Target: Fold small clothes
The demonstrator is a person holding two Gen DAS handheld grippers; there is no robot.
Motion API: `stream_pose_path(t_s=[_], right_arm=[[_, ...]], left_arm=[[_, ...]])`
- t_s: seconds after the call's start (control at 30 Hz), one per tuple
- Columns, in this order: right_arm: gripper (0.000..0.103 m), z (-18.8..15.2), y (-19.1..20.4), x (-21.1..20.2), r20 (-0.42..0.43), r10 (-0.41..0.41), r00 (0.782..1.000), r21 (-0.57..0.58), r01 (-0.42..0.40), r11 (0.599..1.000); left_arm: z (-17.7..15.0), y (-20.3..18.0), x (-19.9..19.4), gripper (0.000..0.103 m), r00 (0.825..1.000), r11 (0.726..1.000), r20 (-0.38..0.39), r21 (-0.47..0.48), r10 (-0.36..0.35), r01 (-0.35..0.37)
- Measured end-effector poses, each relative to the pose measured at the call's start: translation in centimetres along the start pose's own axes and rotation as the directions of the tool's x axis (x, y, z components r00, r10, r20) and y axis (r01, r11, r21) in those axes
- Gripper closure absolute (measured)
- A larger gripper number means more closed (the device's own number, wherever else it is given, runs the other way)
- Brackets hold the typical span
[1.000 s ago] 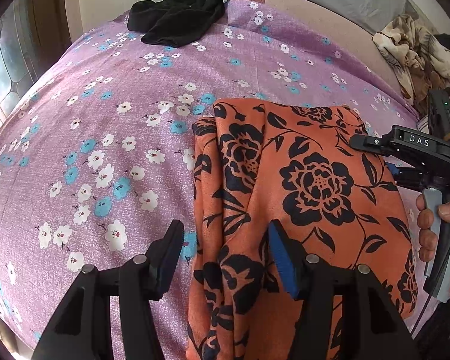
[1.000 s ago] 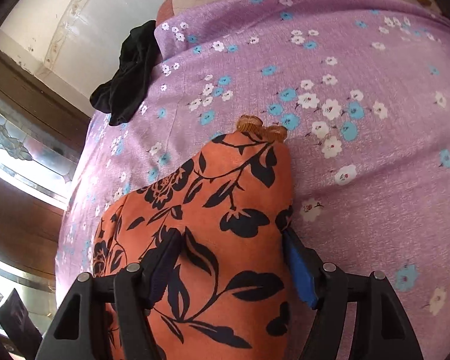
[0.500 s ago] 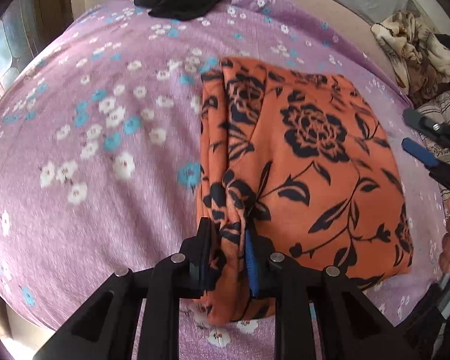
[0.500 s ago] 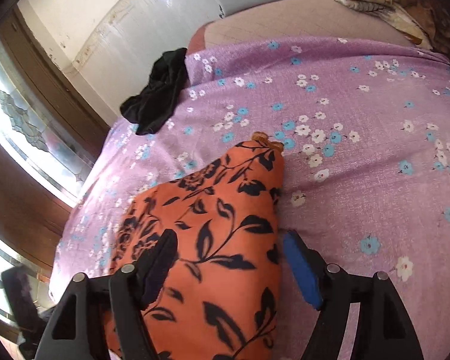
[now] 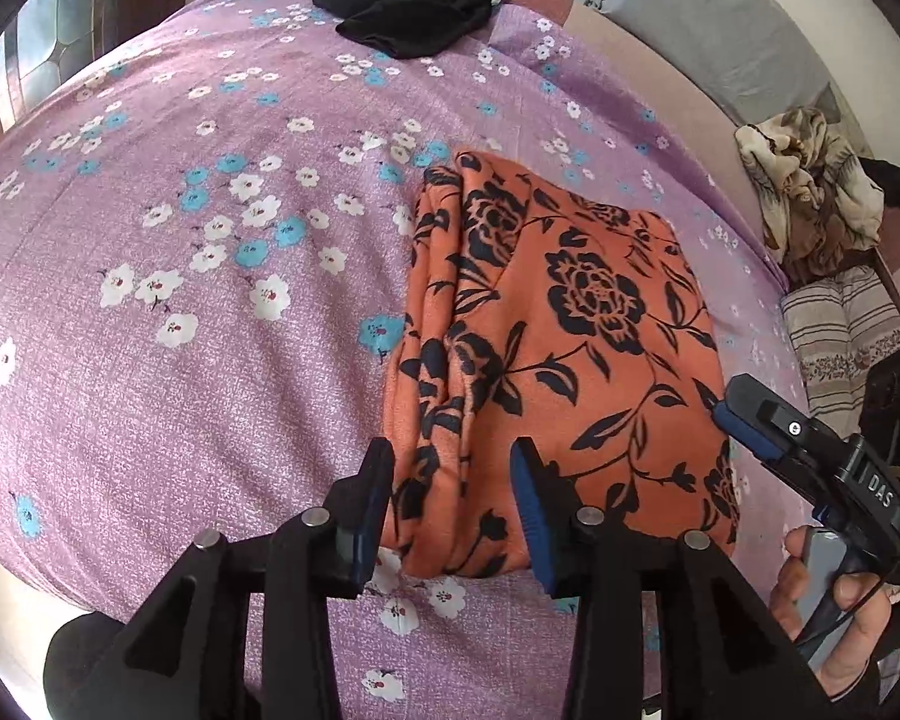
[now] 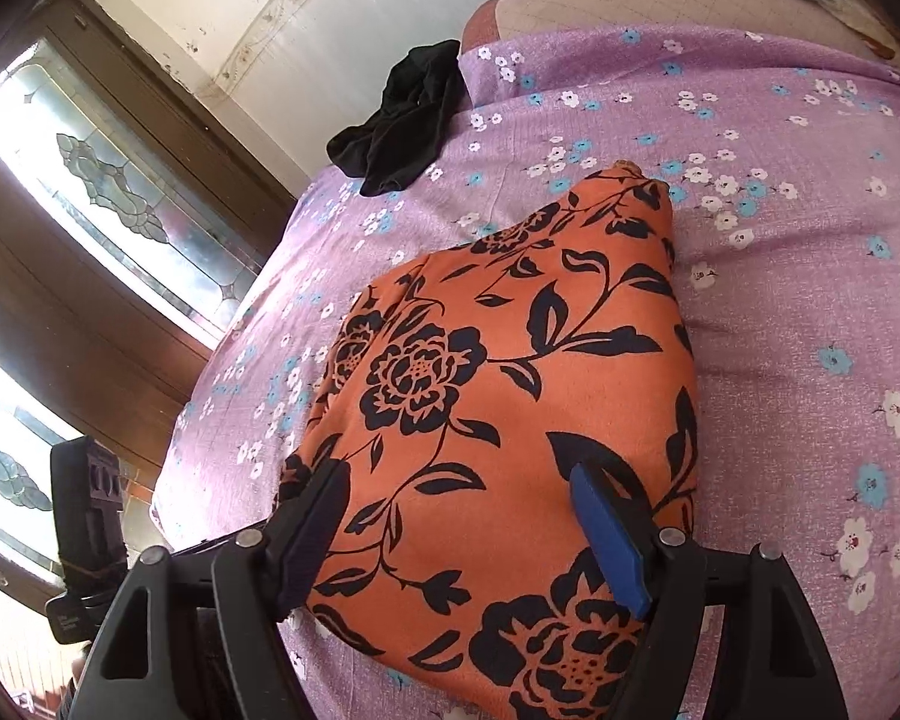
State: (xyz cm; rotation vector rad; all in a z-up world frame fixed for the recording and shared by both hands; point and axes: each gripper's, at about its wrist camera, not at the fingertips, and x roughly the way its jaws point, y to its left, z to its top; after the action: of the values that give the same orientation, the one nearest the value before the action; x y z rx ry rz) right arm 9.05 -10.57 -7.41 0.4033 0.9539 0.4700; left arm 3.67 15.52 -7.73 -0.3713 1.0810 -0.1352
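An orange garment with black flowers (image 5: 570, 348) lies folded on the purple flowered bedspread (image 5: 180, 360). My left gripper (image 5: 450, 480) hovers at the garment's near left edge. Its jaws are opening, the bunched left fold shows between them, and the pads do not press on it. My right gripper (image 6: 456, 492) is above the garment (image 6: 510, 372) at its near end, jaws wide and still opening, gripping nothing. In the left wrist view the right gripper (image 5: 744, 414) shows at the garment's right edge, held by a hand (image 5: 834, 612).
A black garment (image 5: 414, 6) lies crumpled at the far edge of the bed (image 6: 402, 132). A beige pile of clothes (image 5: 810, 192) and a grey pillow (image 5: 720, 18) sit at the right. A patterned glass window (image 6: 120, 192) stands beyond the bed's left side.
Half a second ago the left jaws were pinched on the garment's left fold; now they have let go and spread. Both grippers have drawn back toward the near edge, and the right jaws widened.
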Motion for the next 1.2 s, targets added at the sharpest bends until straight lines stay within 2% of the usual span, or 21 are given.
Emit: stream_pose_path(t_s=[0.07,0.1,0.13,0.2,0.27,0.4,0.47,0.5,0.6,0.67,0.8,0.87,0.9,0.97,1.03,1.07,1.13,1.2], right_arm=[[0.023,-0.2,-0.3,-0.1,0.006,0.010,1.000,0.016,-0.010,1.000],[0.023,-0.3,-0.5,-0.1,0.006,0.014,1.000,0.020,-0.015,1.000],[0.023,-0.4,-0.6,0.0,0.009,0.017,1.000,0.022,-0.017,1.000],[0.023,-0.5,-0.7,0.1,0.008,0.027,1.000,0.026,-0.028,0.999],[0.023,-0.5,-0.9,0.1,-0.002,0.040,0.999,0.028,-0.040,0.999],[0.022,-0.6,-1.6,0.2,-0.021,0.065,0.998,0.040,-0.064,0.997],[0.022,-0.4,-1.6,0.0,-0.018,0.075,0.997,0.052,-0.074,0.996],[0.022,-0.3,-1.5,-0.2,-0.014,0.084,0.996,0.051,-0.083,0.995],[0.022,-0.3,-1.8,-0.3,-0.016,0.094,0.995,0.054,-0.093,0.994],[0.022,-0.5,-2.0,-0.1,-0.013,0.097,0.995,0.064,-0.096,0.993],[0.022,-0.8,-2.0,-0.2,-0.002,0.103,0.995,0.070,-0.103,0.992],[0.022,-0.9,-2.2,-0.3,-0.001,0.111,0.994,0.071,-0.110,0.991],[0.022,-0.9,-2.3,-0.3,-0.002,0.114,0.993,0.073,-0.114,0.991],[0.022,-1.0,-2.5,-0.2,-0.001,0.118,0.993,0.074,-0.118,0.990],[0.022,-1.1,-2.6,0.1,-0.005,0.121,0.993,0.073,-0.120,0.990],[0.022,-1.1,-2.6,0.2,-0.008,0.127,0.992,0.071,-0.126,0.989],[0.022,-1.2,-2.6,0.1,-0.007,0.124,0.992,0.059,-0.123,0.991],[0.022,-1.2,-2.8,0.1,-0.008,0.131,0.991,0.065,-0.131,0.989]], left_arm=[[-0.2,-0.5,0.3,0.058,1.000,1.000,-0.008,0.024,0.006,-0.005],[-0.2,-0.2,1.3,0.094,0.998,0.998,-0.036,0.034,0.060,-0.059],[-0.3,0.5,2.4,0.096,0.994,0.997,-0.070,0.017,0.079,-0.078],[-0.5,2.2,2.8,0.096,0.996,0.996,-0.084,-0.082,0.011,-0.018],[-0.7,2.0,2.2,0.096,0.997,0.997,-0.071,-0.062,0.032,-0.036],[-0.4,0.8,2.3,0.092,0.994,0.997,-0.080,-0.016,0.076,-0.077],[0.4,0.0,1.2,0.089,0.994,0.996,-0.057,0.005,0.089,-0.088],[1.1,-0.4,0.7,0.083,0.995,0.995,-0.035,0.024,0.097,-0.096],[3.4,-1.8,-0.4,0.052,0.997,0.994,0.031,0.072,0.075,-0.077],[5.4,-2.2,0.6,0.051,0.996,0.993,0.032,0.080,0.081,-0.084],[8.8,-2.3,4.5,0.052,0.997,0.996,-0.028,0.054,0.072,-0.071],[9.6,-2.4,5.8,0.073,0.997,0.995,-0.038,0.064,0.074,-0.072],[9.6,-2.5,6.6,0.101,0.991,0.988,-0.046,0.098,0.128,-0.123],[9.1,-0.9,8.5,0.103,0.972,0.973,-0.073,0.070,0.225,-0.220],[8.7,1.8,8.7,0.100,0.987,0.987,-0.078,-0.056,0.144,-0.148],[8.6,2.1,8.0,0.101,0.990,0.988,-0.066,-0.076,0.127,-0.131],[8.5,1.6,6.7,0.101,0.990,0.989,-0.043,-0.053,0.137,-0.139],[8.4,0.8,5.3,0.101,0.996,0.995,-0.016,-0.044,0.085,-0.086]])
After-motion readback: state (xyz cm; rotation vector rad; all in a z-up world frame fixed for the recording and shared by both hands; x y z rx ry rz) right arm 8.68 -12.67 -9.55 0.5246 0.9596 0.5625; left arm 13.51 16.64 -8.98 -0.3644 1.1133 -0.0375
